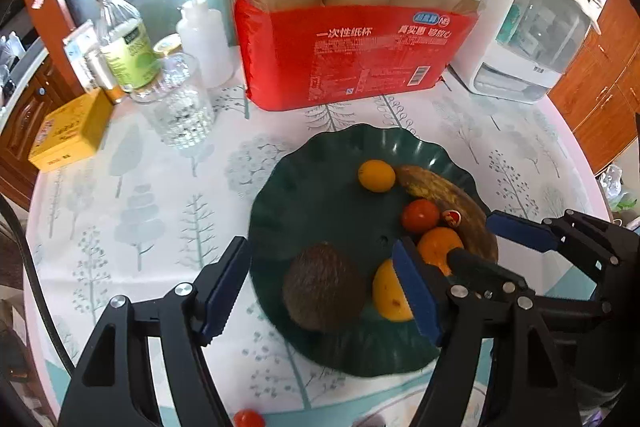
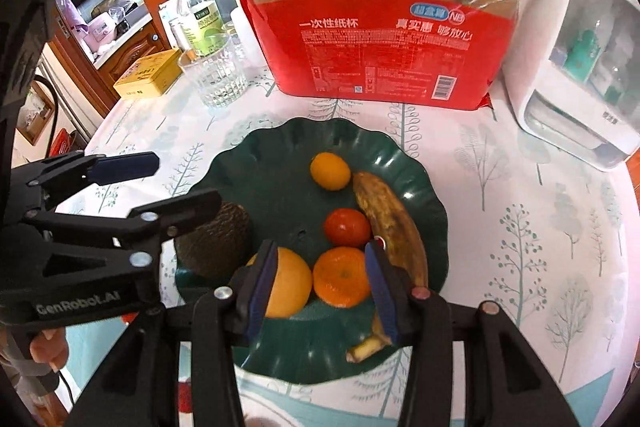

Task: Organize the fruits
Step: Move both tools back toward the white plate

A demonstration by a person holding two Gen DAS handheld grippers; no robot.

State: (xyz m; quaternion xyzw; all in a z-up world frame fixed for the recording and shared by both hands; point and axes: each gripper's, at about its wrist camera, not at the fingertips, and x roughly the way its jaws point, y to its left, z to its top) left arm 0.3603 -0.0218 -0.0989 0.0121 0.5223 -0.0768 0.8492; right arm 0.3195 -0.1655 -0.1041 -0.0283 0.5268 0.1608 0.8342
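Both my grippers, left gripper (image 1: pixel 320 291) and right gripper (image 2: pixel 322 287), hang with fingers open and empty above the dark green scalloped plate (image 2: pixel 280 143); fruit sits placed. Next I fetch the small red tomato (image 1: pixel 249 418) from the tabletop (image 1: pixel 140 207).

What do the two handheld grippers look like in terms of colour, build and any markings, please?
Both the left gripper and the right gripper are matte black linkage frames joined by silver rivets, with flat fingers faced in dark blue ribbed pads. The left one's body carries white "GenRobot.AI" lettering.
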